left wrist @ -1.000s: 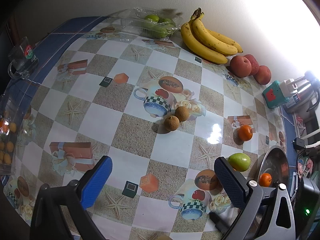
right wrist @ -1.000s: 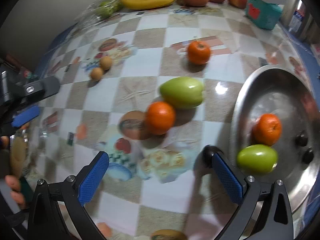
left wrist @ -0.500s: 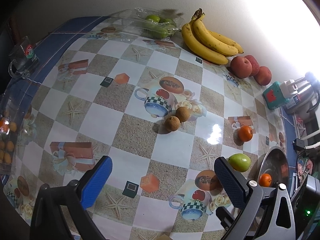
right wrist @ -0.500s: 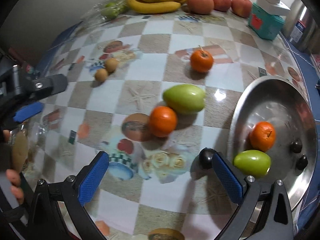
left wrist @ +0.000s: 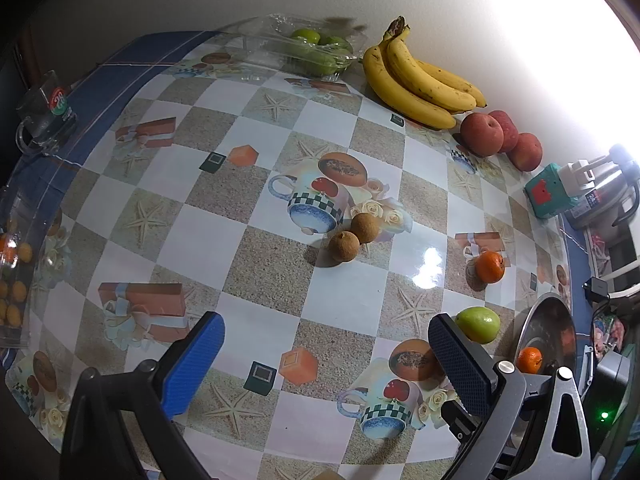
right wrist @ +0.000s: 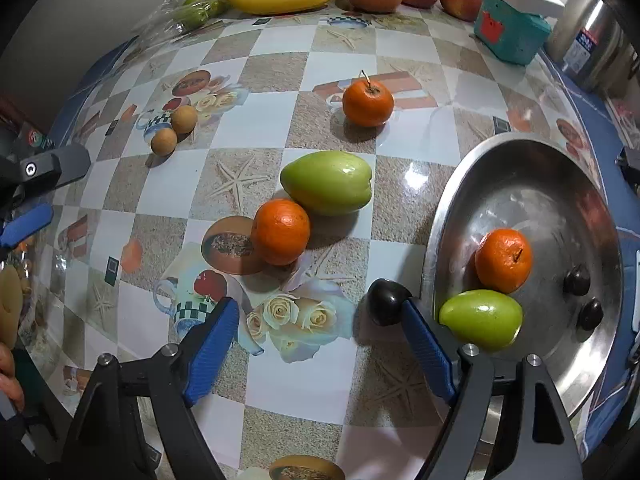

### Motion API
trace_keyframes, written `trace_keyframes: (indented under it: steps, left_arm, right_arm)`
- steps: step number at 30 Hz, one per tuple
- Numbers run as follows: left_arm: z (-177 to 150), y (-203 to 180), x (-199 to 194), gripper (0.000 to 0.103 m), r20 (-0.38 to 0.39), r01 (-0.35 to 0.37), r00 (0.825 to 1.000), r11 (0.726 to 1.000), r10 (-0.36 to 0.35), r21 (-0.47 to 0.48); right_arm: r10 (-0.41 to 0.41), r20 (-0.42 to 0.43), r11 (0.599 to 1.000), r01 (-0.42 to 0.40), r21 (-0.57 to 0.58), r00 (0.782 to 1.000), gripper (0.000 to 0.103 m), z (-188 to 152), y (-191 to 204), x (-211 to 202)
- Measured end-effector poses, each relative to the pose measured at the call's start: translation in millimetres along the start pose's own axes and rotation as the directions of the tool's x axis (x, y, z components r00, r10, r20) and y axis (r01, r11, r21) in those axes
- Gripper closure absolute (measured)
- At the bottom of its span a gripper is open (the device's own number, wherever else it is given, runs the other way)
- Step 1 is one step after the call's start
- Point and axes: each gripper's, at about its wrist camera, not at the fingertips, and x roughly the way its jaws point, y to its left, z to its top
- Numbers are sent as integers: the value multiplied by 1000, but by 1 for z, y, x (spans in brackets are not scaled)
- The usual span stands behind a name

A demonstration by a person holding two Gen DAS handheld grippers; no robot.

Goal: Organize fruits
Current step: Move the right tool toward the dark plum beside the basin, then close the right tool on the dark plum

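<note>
My right gripper is narrowing now: a second ago the fingers stood at their widest, and now they are closing in, with nothing pressed between the pads yet. I've tipped the view further down too, so the small dark fruit that was tucked behind my right-hand finger shows clearly, sitting on the surface against that finger's tip, just outside the steel bowl at its 9 o'clock rim. My guess is that dark one is my target, though it sits at the edge of the gap, not centred.

Already in the bowl: an orange, a green mango-like fruit and two more small dark fruits at 3 o'clock. Not yet gathered, at 12 o'clock from my fingers: a second orange touching a green mango, a stemmed orange beyond, and two brown longans at 10 o'clock.

My left gripper hangs wide open and empty over the checkered cloth, same spot as before
</note>
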Motion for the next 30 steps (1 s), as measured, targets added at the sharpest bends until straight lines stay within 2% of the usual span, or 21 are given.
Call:
trace_keyframes:
  steps: [3,8,10,12,15,20,22,24,29,30]
  left_arm:
    - [0,1,0,0,-2,-1,1000,1000,1,-3]
    - [-1,0,1,0,-3,1,1000,1000,-1,1]
    - [-1,0,2,0,-7,-1,1000,1000,1,2]
    - [-1,0,4,0,-10,-3,1000,1000,3,1]
    - [-1,0,6,0,-15,-10,1000,1000,10,1]
    - [-2,-2,10,0,-27,-15,999,1000,16,13]
    - [-2,-3,10,0,-27,-16,999,1000,17,17]
    - [-2,-3,10,0,-27,-15,1000,1000,16,18]
    - [-2,-4,10,0,-28,-15,1000,1000,15,20]
    - [-2,-4,10,0,-28,-15,999,1000,16,19]
  right_arm:
    - [-42,-10,999,42,-3,999,21,-1,-2,3]
    - [-36,2,999,36,24,999,21,1,-11,1]
    - [-61,5,998,61,20,998,26,2,-12,1]
    - [-76,9,997,76,26,997,35,4,-16,2]
    - [-87,16,996,87,24,996,38,6,-18,0]
    - [-161,16,986,162,-33,987,45,10,-11,5]
    - [-183,18,982,184,-43,983,50,10,-11,5]
    - [-182,15,982,183,-41,983,60,10,-10,5]
    - [-183,13,982,184,-46,983,63,7,-8,8]
    - [-190,13,980,190,-51,982,66,5,-4,11]
